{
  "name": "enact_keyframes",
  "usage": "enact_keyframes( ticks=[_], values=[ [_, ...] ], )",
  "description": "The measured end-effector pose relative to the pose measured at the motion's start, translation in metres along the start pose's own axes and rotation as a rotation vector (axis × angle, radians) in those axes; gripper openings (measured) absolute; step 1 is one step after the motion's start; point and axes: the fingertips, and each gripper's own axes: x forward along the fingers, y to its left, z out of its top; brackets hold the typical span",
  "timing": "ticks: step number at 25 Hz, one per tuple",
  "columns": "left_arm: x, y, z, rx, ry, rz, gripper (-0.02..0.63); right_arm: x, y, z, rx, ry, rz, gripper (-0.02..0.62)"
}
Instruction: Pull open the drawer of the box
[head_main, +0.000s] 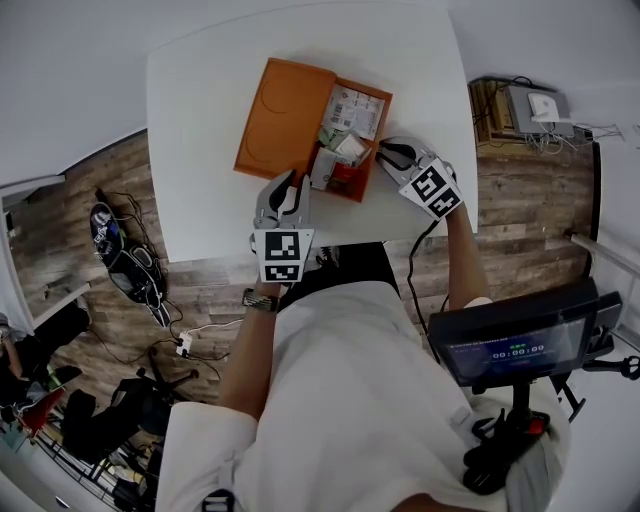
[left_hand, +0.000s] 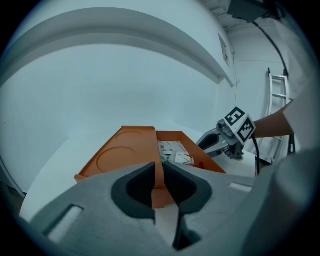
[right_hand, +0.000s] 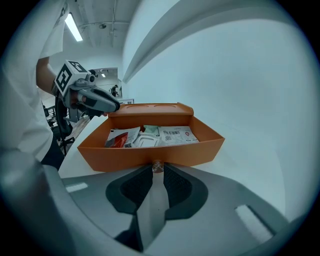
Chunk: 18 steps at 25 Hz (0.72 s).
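The left gripper (head_main: 289, 187) is clenched on the near edge of the orange box (head_main: 283, 115). The left gripper view shows a strip of the orange wall pinched between its jaws. The box lies flat on the white table (head_main: 200, 120), near the middle, its lid pressed with two shallow round hollows.

To the right of that shell, the drawer (right_hand: 115, 152) stands well out of the box, and its tray is open to view. Inside lie paper packets (right_hand: 175, 134), a red-and-white sachet (right_hand: 117, 139) and some pale wrappers I cannot name more closely.

Further right, the right gripper (right_hand: 157, 172) is grasping the small knob (right_hand: 157, 165) at the middle of the drawer's front wall, its jaws closed onto it from both sides. In the head view this gripper sits just beside the drawer's outer end, near the table's right edge.

By my reading, the step in hand is the pull itself, and it looks far along, with much of the tray already exposed. The next move calls for a straight draw along the slide line while the left gripper braces the shell. It should stop before the drawer leaves the shell or reaches the table edge, and then the knob can be let go.
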Motion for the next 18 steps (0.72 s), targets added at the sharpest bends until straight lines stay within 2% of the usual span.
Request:
enact_keyframes(
  ticks=[10,15,18],
  values=[
    [0.004,-0.004,0.001,0.011,-0.003,-0.006,0.061,-0.001,-0.002,-0.004,0.024,-0.001,-0.02,0.074],
    [0.008,-0.006,0.001,0.03,-0.002,-0.015,0.061,-0.004,-0.008,-0.011,0.053,0.013,-0.051,0.109],
    [0.013,-0.007,0.0,0.007,0.003,-0.038,0.061,-0.004,-0.009,-0.017,0.069,0.039,-0.056,0.123]
  ],
)
